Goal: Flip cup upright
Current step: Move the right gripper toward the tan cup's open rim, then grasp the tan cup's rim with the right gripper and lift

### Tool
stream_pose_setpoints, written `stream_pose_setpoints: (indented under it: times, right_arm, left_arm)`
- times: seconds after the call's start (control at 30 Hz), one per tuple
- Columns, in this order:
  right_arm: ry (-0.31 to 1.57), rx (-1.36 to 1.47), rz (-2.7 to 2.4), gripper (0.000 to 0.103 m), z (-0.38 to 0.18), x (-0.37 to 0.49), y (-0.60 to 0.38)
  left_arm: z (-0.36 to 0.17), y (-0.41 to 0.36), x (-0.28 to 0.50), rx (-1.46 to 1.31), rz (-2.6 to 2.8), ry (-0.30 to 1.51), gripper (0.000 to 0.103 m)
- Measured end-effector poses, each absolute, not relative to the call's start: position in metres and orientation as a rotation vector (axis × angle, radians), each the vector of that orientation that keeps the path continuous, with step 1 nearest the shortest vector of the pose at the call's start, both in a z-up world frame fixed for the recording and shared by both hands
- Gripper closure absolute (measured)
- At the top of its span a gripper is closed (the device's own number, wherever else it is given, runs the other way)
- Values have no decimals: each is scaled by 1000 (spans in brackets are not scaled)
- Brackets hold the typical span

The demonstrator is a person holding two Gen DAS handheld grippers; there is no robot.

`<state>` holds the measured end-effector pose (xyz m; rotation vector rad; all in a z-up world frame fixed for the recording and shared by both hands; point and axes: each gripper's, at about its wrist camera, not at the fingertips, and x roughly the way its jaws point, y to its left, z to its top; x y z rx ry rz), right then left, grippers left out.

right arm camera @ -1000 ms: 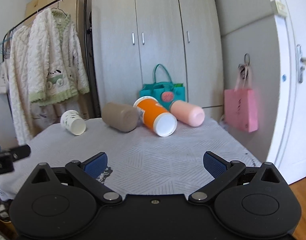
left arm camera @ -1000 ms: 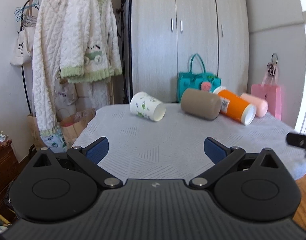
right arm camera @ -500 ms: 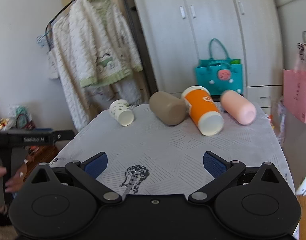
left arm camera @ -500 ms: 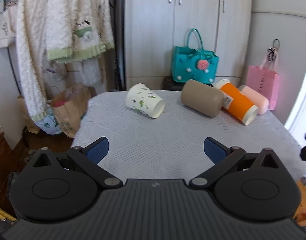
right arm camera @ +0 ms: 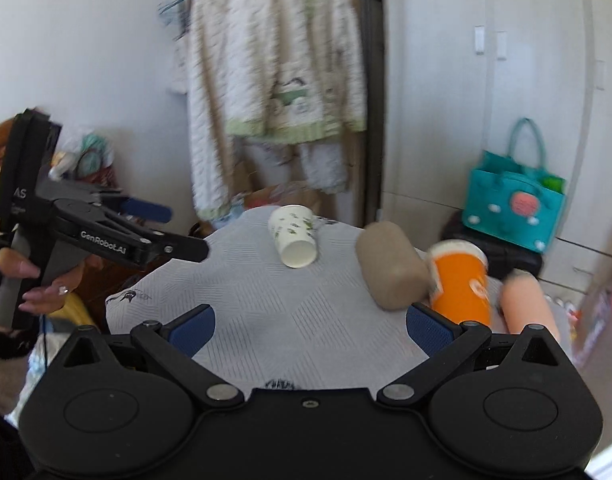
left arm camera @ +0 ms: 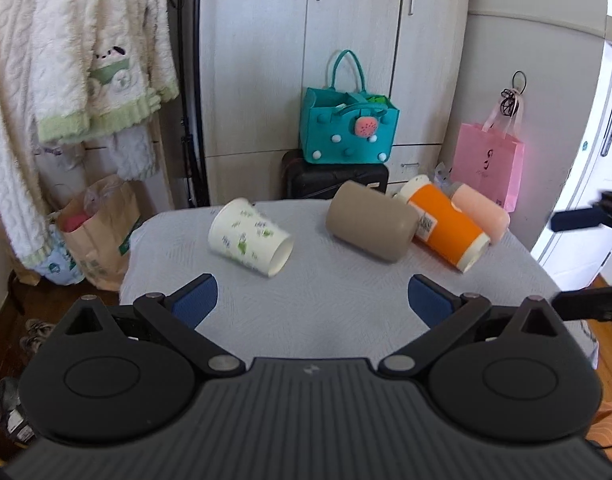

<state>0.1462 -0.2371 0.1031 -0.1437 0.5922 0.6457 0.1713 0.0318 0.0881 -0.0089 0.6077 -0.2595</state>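
two grippers hover over the near edge of the counter [left arm camera: 329, 320]: the left gripper [left arm camera: 311, 300] and the right gripper [right arm camera: 309, 324], each with fingers spread wide, grasping nothing. farther back, four cups lie on their sides: white leaf-print cup [left arm camera: 250, 237], tan cup [left arm camera: 371, 226], orange cup [left arm camera: 445, 227], pink cup [left arm camera: 481, 212].

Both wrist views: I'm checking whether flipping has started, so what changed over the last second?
Only the grippers moved: both rose to look down on the table, and the right view swung left. Left gripper and right gripper stayed open, empty. All four cups, including the white paper cup, still lie on their sides.
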Motion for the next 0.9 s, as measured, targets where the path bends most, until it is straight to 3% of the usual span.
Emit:
stream_pose_setpoints:
  times: [0.5,0.73,0.9]
  right_arm:
    - [716,-506,669,5,53,302,-176]
    - [783,-585,644,21,37,339,-157]
    - [804,-613,646,14,31,353,-155]
  left_arm:
    - [33,42,258,-124,-243,707,0]
    - [24,46,263,-87,-201,674,0]
    - [23,47,265,-82,-219,672,0]
